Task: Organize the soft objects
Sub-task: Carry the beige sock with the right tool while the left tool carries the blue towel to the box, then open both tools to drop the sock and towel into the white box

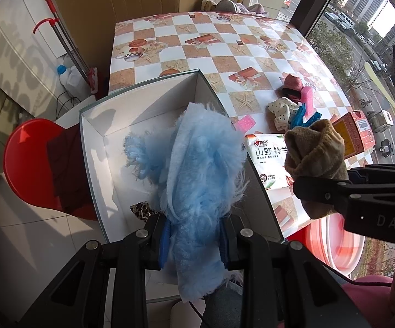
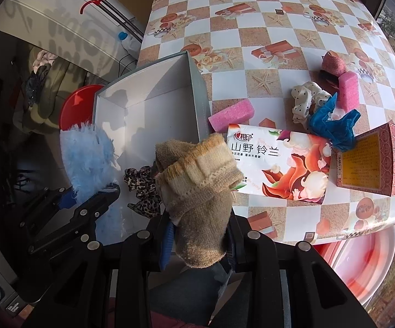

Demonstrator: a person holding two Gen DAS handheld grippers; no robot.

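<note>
Tabletop (image 2: 293,8): checked cloth with starfish and gift prints, stretching ahead of both grippers; the white box sits at its near left corner
White box (image 1: 153,101): open-topped, directly ahead of and below the left gripper, left of the right gripper; a leopard-print scrunchie (image 2: 142,188) lies on its floor
Tissue pack (image 2: 276,161): flat, just ahead and right of the right gripper; soft, will dent if squeezed
Blue fluffy cloth (image 1: 200,169): clamped between the jaws of the left gripper (image 1: 194,243), held above the box; light, limp, sheds fibres; best pinched mid-bundle as it is
Tan knitted glove (image 2: 197,188): pinched in the closed right gripper (image 2: 200,239), over the box's right wall; soft, stretchy, droops beyond the jaws; grip the bunched cuff
Loose pile: ahead right of the right gripper, well apart; dotted scrunchie (image 2: 304,98), blue crumpled piece (image 2: 331,125), two pink sponges (image 2: 230,114); all light and squashy, none fragile
Judgement: both held items look ready to drop into the box
</note>
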